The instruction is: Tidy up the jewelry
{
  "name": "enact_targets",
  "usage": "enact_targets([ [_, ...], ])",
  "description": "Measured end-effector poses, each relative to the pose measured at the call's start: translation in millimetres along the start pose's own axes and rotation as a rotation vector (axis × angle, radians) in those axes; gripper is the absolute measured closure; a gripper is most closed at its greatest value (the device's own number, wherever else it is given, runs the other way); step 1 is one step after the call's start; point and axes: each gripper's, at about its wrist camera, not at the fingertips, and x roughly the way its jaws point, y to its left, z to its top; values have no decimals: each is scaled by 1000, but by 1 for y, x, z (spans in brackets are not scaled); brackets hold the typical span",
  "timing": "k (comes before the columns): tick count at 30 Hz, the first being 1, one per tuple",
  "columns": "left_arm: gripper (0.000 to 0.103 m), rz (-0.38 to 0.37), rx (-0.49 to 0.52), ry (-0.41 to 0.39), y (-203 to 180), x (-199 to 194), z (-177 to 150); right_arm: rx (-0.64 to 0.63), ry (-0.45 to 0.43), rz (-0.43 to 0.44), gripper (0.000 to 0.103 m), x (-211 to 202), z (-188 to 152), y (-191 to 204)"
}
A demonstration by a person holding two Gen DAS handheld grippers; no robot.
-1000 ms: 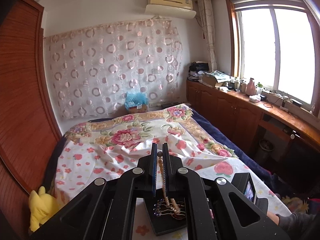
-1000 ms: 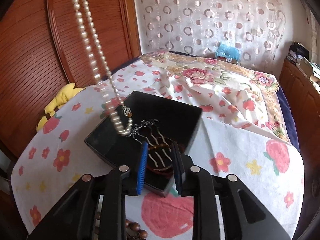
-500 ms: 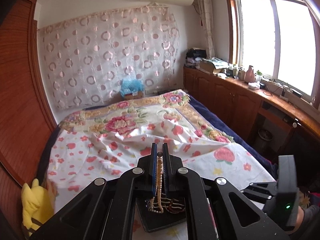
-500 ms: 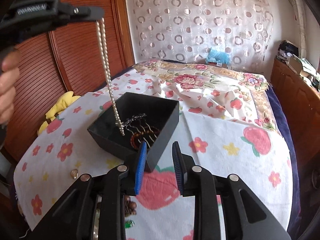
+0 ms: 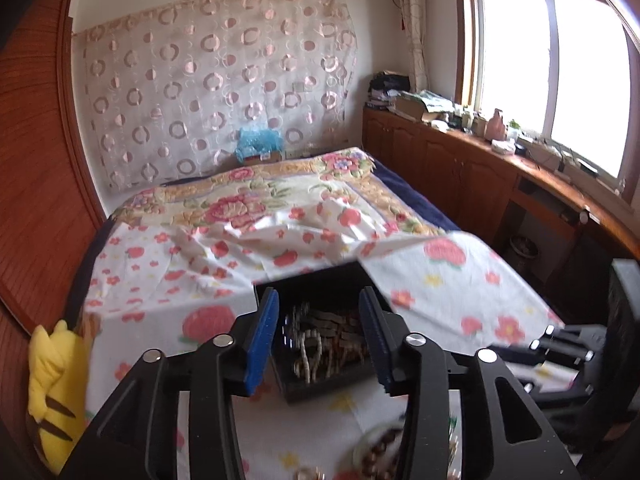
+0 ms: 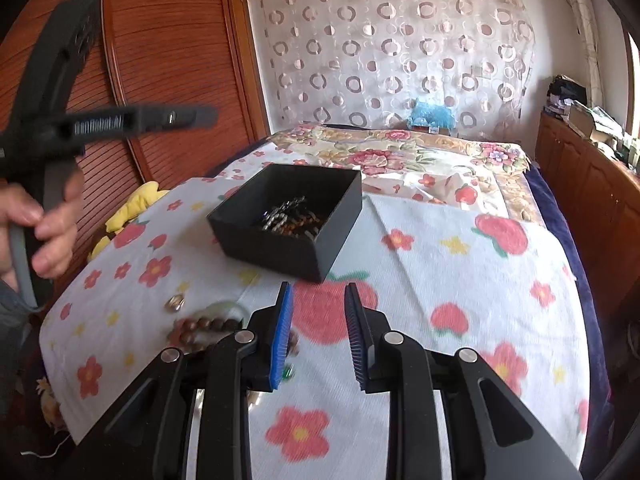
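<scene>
A black open box (image 6: 292, 216) sits on the flowered cloth on the bed; it also shows in the left wrist view (image 5: 320, 292). Inside lie the pearl necklace (image 5: 308, 354) and dark hair combs (image 6: 290, 218). My left gripper (image 5: 318, 334) is open and empty above the box; from the right wrist view it appears blurred at the left (image 6: 132, 120). My right gripper (image 6: 318, 330) is open and empty, low over the cloth in front of the box. A brown bead bracelet (image 6: 204, 326) and a small gold ring (image 6: 176, 303) lie on the cloth left of my right gripper.
A yellow plush toy (image 5: 54, 376) lies at the bed's left edge beside the wooden wardrobe (image 6: 160, 60). A wooden cabinet counter (image 5: 500, 168) with clutter runs along the right under the window. The bed's front edge is close below the grippers.
My left gripper opened and let the pearl necklace drop into the box. My right gripper drew back from the box and opened slightly wider.
</scene>
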Motion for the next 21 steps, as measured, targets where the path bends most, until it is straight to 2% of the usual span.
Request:
enact_targets([
  [5, 51, -27, -14, 41, 0, -7, -30, 13, 9, 6, 74, -13, -19, 7],
  [12, 30, -53, -26, 70, -5, -17, -63, 42, 19, -12, 74, -24, -39, 13],
  [17, 27, -88, -23, 136, -20, -2, -84, 41, 45, -27, 74, -25, -59, 20],
  [18, 27, -94, -21, 153, -24, 3, -88, 46, 49, -26, 73, -25, -62, 20],
  [21, 27, -104, -6, 195, -34, 15, -95, 47, 59, -46, 57, -25, -68, 18],
])
